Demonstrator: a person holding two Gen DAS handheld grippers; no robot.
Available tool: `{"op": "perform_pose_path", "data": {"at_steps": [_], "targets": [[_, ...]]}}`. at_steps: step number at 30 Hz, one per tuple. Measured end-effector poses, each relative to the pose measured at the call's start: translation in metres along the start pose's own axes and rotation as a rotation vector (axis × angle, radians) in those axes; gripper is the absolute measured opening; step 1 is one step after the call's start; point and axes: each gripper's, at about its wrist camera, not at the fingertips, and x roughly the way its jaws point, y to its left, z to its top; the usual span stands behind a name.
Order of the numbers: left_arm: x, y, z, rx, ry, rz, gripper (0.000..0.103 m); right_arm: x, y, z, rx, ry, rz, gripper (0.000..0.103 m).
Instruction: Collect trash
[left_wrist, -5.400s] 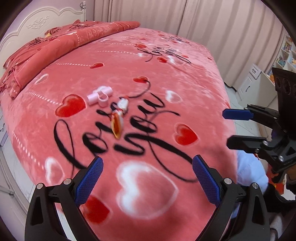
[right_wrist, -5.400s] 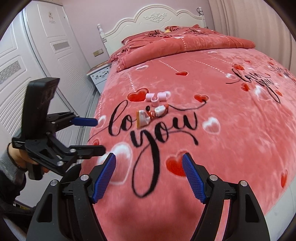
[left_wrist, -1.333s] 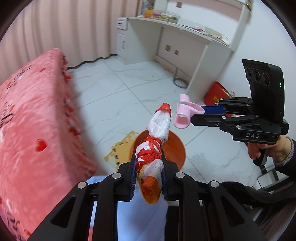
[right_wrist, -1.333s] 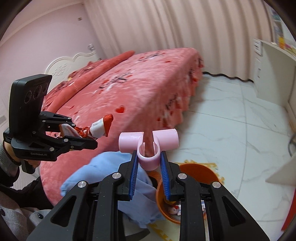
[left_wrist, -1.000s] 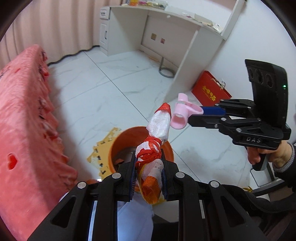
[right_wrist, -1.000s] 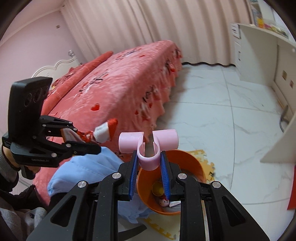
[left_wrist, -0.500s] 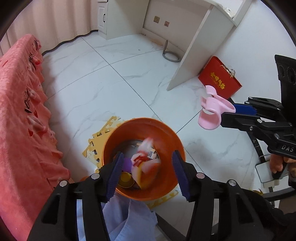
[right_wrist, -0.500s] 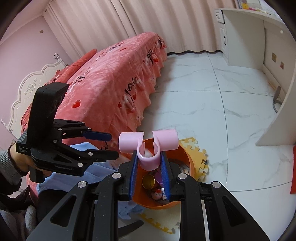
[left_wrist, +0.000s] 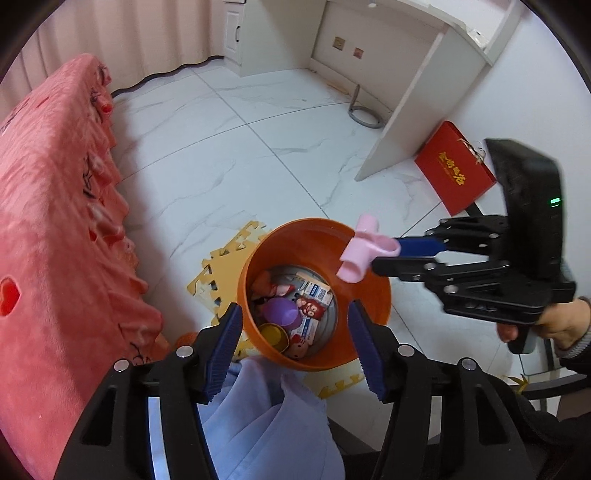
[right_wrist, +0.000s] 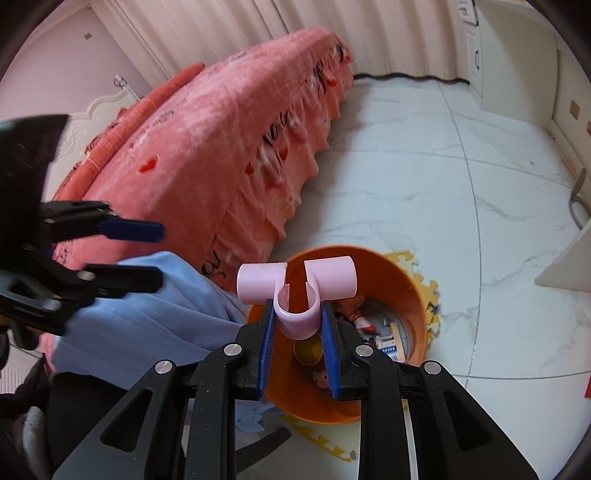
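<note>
White marble floor is carrying the orange bin (left_wrist: 369, 295), already holding wrappers. My left gripper (left_wrist: 295, 347) is opening, fingers empty, above it. My right gripper (right_wrist: 299, 343) is clamping the pink pipe clip (right_wrist: 297, 291), not yet dropped.

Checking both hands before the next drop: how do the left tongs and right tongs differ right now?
The left tongs are opening with nothing between their pads; the right tongs are clamped on the pink clip. The left tongs frame the orange bucket from above; the right tongs hold the clip near its rim. Both have blue pads and point down toward the bucket.
</note>
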Motion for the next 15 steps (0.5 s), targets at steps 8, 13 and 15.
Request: {"op": "perform_pose_path", "data": {"at_steps": [8,13,15], "targets": [[0.008,0.003,-0.001,-0.019,0.015,-0.007,0.061,0.022,-0.015,-0.004,0.062,0.048,-0.037,0.036],[-0.002,-0.001,-0.003,-0.015,-0.01,-0.01,0.061,-0.005,-0.007,-0.003,0.057,-0.004,-0.043,0.038],[-0.011,0.0,-0.005,-0.023,-0.038,-0.005,0.069,-0.021,0.001,0.0,0.05,-0.047,-0.044,0.045]]}}
